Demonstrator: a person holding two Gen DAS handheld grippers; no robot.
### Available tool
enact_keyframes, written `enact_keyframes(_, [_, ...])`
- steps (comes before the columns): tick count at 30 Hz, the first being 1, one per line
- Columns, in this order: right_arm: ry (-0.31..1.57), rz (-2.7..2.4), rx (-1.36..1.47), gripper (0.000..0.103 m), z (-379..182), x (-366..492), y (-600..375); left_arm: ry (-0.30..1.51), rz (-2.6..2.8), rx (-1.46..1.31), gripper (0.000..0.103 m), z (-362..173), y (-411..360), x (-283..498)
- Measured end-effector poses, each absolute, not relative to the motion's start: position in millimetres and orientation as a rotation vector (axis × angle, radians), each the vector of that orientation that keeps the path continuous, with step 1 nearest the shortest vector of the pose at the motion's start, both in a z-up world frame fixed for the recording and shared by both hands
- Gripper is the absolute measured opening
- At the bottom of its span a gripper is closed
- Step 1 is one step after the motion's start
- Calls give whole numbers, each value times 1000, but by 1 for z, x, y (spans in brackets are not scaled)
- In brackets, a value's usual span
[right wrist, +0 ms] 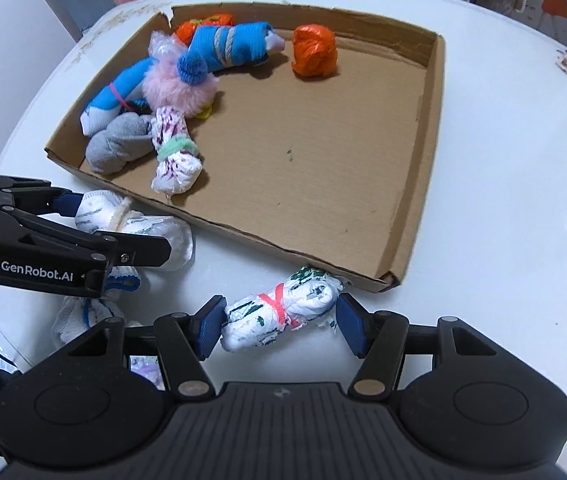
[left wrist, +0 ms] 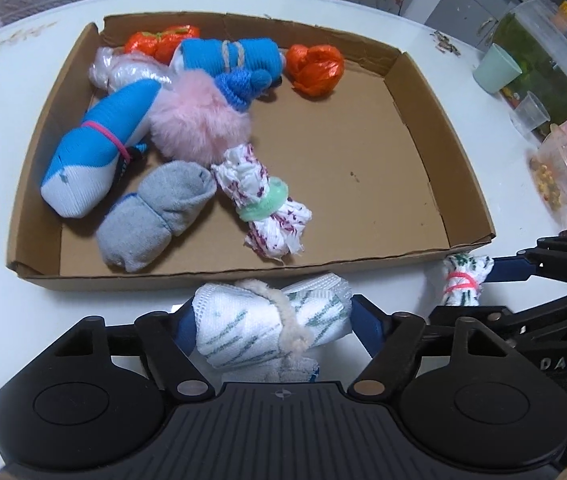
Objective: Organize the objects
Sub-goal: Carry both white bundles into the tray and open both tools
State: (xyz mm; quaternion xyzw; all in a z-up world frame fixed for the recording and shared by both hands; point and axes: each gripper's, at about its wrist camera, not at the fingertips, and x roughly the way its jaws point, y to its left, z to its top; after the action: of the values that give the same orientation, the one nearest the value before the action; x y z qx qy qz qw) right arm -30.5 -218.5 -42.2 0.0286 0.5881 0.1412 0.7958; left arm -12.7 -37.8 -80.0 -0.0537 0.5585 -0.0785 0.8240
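White bench [right wrist: 503, 184], both bundles lying just outside the cardboard tray [left wrist: 411, 152]. Left gripper [left wrist: 271, 322]: jaws around the white-green sock roll [left wrist: 243, 328] tied with beige yarn; can't tell if the pads bite yet. Right gripper [right wrist: 279, 318]: jaws clenched on the white-green bag bundle [right wrist: 283, 312] with pink band, at the tray's near corner. Inside, far left: grey sock [left wrist: 155, 216], purple-speckled bundle [left wrist: 263, 204], blue socks, pink pompom [left wrist: 199, 120], orange bags.

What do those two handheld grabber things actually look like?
Both match: a black ribbed plastic body with two round caps, black hinged arms with metal pins, and blue ribbed fingertip pads. The left gripper carries white "GenRobot.AI" lettering on its side. The right gripper shows no lettering here.
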Motion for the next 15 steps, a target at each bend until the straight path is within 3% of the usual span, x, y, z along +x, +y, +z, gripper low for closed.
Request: enact_keyframes(15, [1155,266,144,56,-6,-36,-271,1074,-168,-85,79,-12,-10,-22])
